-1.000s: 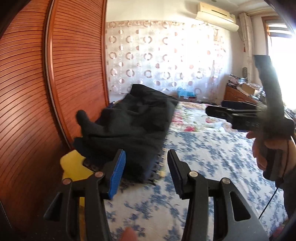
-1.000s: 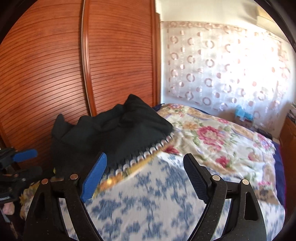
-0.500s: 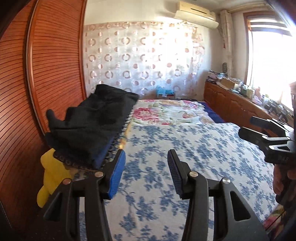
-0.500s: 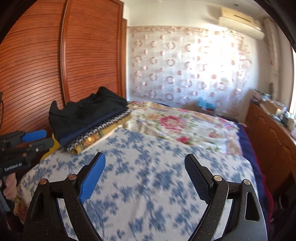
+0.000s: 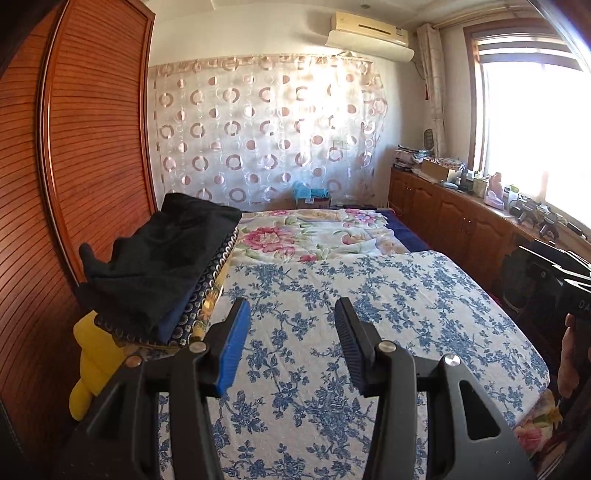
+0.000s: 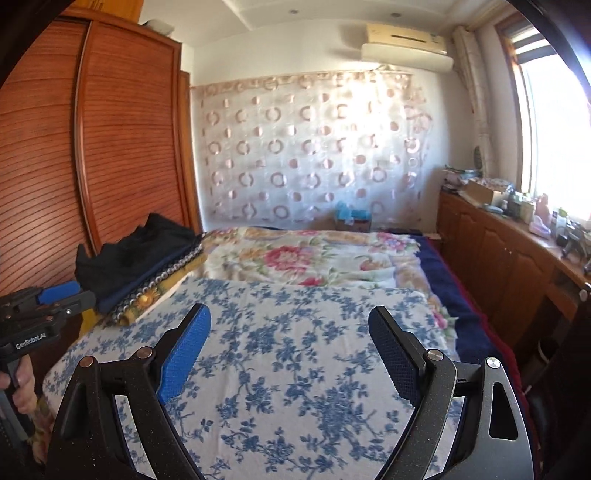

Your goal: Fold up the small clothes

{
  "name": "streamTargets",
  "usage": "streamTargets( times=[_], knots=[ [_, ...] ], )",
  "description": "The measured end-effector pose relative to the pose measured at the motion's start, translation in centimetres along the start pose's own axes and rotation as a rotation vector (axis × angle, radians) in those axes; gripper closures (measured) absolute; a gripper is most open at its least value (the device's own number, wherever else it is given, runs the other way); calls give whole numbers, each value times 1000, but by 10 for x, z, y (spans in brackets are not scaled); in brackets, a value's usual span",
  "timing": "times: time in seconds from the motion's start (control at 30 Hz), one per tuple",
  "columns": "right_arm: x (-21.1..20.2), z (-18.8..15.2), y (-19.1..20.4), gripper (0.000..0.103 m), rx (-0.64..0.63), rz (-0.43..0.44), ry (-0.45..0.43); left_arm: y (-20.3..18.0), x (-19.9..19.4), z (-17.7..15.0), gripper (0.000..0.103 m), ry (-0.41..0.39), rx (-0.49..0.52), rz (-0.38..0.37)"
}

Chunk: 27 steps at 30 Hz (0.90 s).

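Now, near to far:
Left gripper (image 5: 290, 343): jaws partly spread, nothing between them, held over the near end of the bed.
Right gripper (image 6: 288, 354): jaws spread wide and empty, over the same blue-flowered sheet (image 5: 388, 295).
Change: a second ago both cameras were close on the dark pile at the bed's left edge; both have since swung away and drawn back, so the whole bed is now in view and the pile sits off to the left.
Meaning for the task: my reading is that a folded piece has been left on the pile and the hands are turning to look for the next one; no loose garment shows on the sheet.
Clothes: the stack of folded dark clothes (image 5: 162, 266) lies at the left edge of the bed, on a patterned cloth, against the wooden wardrobe (image 5: 74, 166), with something yellow (image 5: 92, 358) below it.
Bed surface: blue-flowered sheet near, pink-flowered cover (image 5: 314, 232) beyond it.
Room: circle-patterned curtain (image 5: 266, 129) on the far wall, air conditioner (image 5: 369, 35) above, cluttered wooden cabinets (image 5: 461, 218) under a bright window on the right.
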State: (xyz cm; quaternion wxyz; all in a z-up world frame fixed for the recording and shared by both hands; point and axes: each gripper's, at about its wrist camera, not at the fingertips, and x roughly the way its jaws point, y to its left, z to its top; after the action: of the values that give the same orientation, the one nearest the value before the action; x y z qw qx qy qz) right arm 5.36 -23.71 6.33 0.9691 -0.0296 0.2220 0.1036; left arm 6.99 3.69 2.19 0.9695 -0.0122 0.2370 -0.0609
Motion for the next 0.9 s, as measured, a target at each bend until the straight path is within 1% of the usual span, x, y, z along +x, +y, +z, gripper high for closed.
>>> streamTargets(
  times=[0.57,0.9],
  knots=[
    [-6,-5,-6,14,22,-34,-8,-6,-8,5,56,-16,2,-2],
    [-6,-3,-8,14,26,-25,-6,-10,-12,8,56,-25,2,1]
  ],
)
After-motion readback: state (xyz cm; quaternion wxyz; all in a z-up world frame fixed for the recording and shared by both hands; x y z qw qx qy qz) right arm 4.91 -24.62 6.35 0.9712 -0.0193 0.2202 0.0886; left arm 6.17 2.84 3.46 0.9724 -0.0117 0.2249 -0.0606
